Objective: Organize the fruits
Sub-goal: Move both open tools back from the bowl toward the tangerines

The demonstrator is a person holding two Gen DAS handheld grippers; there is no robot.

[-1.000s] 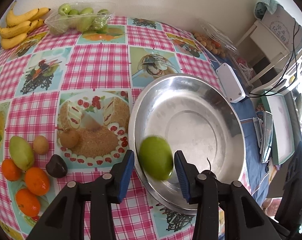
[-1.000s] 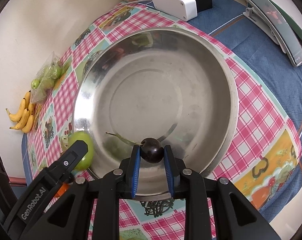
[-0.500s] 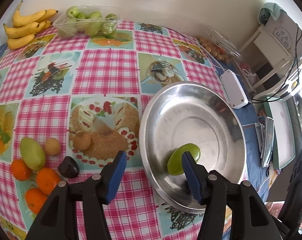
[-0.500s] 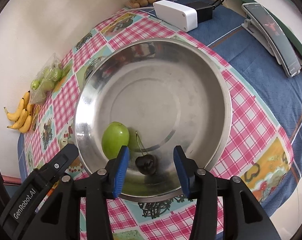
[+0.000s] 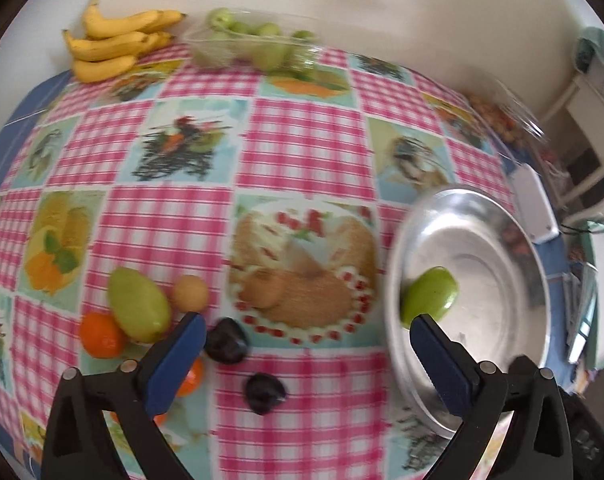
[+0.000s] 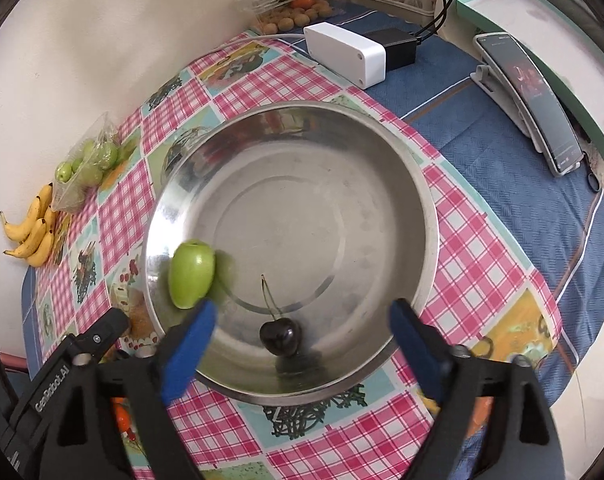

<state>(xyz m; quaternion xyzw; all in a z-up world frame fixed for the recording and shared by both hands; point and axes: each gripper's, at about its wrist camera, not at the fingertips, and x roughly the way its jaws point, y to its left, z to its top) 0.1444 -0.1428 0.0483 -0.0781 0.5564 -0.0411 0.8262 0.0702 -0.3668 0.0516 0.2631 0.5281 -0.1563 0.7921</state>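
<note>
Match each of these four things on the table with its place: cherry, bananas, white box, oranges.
Things:
1. cherry
2. bananas
3. white box
4. oranges

Places:
A. on the blue cloth beyond the metal bowl
B. inside the metal bowl, near the green fruit
C. on the checked cloth beside the large green mango
D. at the far edge by the wall

Pairs: 1-B, 2-D, 3-A, 4-C
</note>
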